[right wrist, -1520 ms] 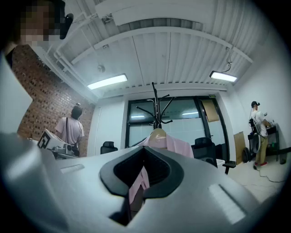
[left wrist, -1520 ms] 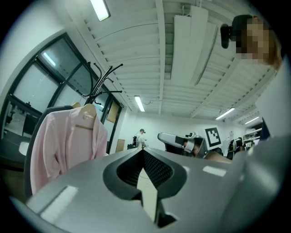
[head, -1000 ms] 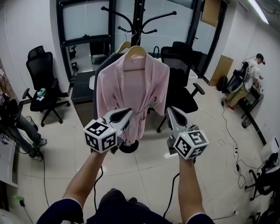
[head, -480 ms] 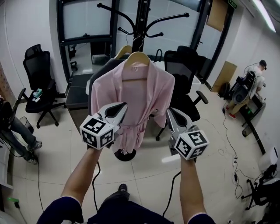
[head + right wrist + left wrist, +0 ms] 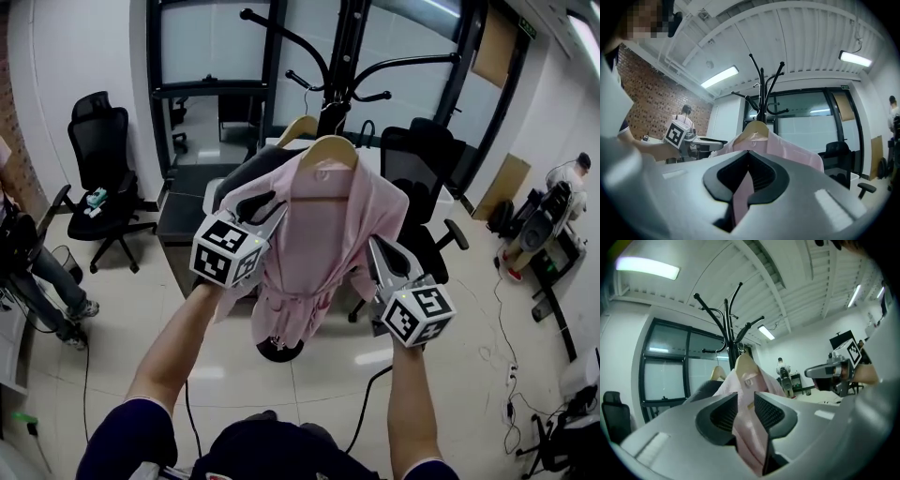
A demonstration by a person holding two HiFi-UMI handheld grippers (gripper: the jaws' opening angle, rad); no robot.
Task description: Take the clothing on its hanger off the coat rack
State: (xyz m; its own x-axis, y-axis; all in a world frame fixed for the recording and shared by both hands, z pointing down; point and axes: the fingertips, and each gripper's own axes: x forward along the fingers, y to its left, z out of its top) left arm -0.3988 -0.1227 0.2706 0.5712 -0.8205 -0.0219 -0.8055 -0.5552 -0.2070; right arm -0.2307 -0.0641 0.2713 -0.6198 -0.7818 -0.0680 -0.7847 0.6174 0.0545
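Now the pink robe [image 5: 323,225] hangs on a wooden hanger [image 5: 328,148] hooked onto the black coat rack [image 5: 348,47], on the side of the rack that faces the person; it has not been lifted off; behind it, closer to the rack's pole, a second hanger [image 5: 298,127] carries a dark garment [image 5: 236,178]. The left gripper [image 5: 269,203] is held level in front of the rack, at the robe's shoulder and sleeve on the person's left; its fingers [image 5: 723,411] have just been opening and stand a little apart; pink cloth shows in the gap between them, and as far as its own view shows they do not pinch it. The right gripper [image 5: 377,246] sits lower in front of the rack, at the robe's other side; its fingers [image 5: 764,176] meet at the tips, and a strip of pink cloth shows through the slit beneath them; whether any cloth is caught there I cannot tell. Beyond the rack, on the right gripper's side, stands a black office chair [image 5: 422,178]; a second black chair [image 5: 98,155] stands well off to the rack's other side, by the white wall.
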